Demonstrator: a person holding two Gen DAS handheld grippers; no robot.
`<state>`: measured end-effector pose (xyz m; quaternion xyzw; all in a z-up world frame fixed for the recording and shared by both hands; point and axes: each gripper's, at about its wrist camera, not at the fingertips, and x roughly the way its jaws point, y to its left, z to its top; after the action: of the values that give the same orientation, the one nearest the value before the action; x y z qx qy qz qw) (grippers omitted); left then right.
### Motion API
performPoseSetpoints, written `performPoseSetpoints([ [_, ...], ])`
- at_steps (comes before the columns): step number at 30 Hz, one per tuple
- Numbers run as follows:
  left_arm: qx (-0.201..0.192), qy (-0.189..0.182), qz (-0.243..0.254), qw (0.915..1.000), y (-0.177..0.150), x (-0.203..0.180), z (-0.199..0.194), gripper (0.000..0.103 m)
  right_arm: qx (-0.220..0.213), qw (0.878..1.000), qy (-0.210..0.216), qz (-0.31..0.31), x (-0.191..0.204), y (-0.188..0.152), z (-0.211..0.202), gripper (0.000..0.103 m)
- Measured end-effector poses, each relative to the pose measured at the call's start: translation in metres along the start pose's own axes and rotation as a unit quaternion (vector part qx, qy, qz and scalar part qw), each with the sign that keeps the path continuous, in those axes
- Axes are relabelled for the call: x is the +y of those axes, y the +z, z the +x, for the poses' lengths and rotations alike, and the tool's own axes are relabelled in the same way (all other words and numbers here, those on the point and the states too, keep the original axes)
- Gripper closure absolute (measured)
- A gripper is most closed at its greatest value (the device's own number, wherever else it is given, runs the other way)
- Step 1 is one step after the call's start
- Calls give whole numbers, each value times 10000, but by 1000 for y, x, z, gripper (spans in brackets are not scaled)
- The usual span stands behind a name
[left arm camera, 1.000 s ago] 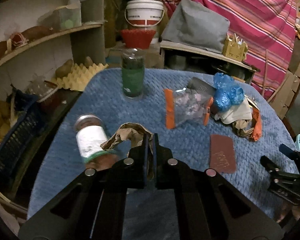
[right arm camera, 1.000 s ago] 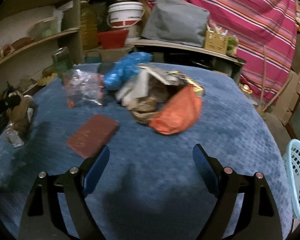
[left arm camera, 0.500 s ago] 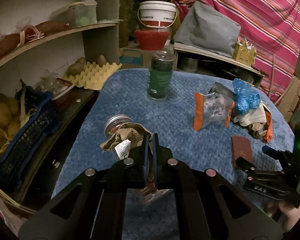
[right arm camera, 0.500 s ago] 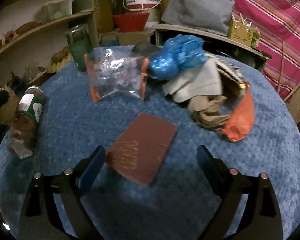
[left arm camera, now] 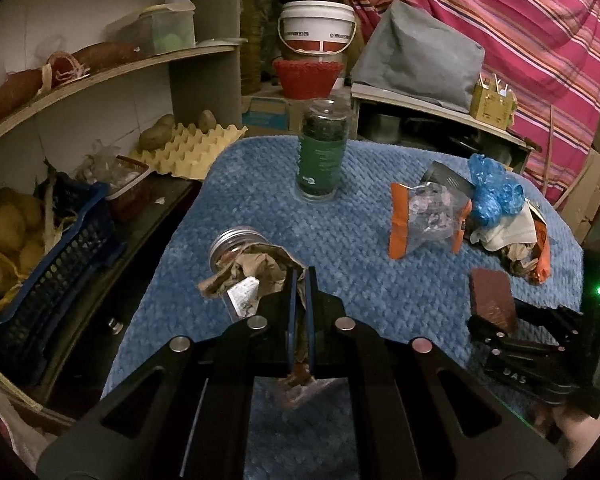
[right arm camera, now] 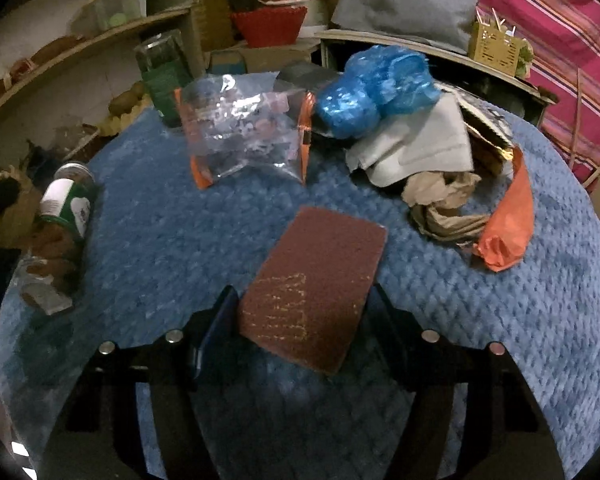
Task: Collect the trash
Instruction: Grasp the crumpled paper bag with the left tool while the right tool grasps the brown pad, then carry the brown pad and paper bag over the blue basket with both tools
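My left gripper is shut on a crumpled brown paper wrapper, held just above a toppled metal-lidded jar at the left of the blue cloth-covered table. My right gripper points down at a flat brown rectangular pad lying on the cloth. Its jaws are closing, one finger along each long edge of the pad, with no squeeze visible. The left wrist view shows that pad too. Behind it lie a clear bag with orange edges, blue plastic, white paper and orange plastic.
An upright green jar stands at the back of the table. Left of the table are shelves, a yellow egg tray and a blue crate of potatoes. A white bucket and red basket sit behind. A hand holds the right gripper.
My right gripper has moved forward and down to the brown pad, and its jaws have narrowed around it. My left gripper stays shut on the brown paper, shifted slightly.
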<state>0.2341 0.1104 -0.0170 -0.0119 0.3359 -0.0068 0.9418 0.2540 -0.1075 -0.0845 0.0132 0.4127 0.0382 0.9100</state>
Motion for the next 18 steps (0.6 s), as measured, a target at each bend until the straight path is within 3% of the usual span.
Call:
performPoseSetpoints([
  [7, -48, -15, 94, 9999, -1, -27, -13, 100, -340, 9993, 52, -108, -34, 1, -43, 37],
  [18, -133, -420, 496, 9978, -1, -119, -27, 100, -879, 9940, -639, -79, -137, -5, -129, 37],
])
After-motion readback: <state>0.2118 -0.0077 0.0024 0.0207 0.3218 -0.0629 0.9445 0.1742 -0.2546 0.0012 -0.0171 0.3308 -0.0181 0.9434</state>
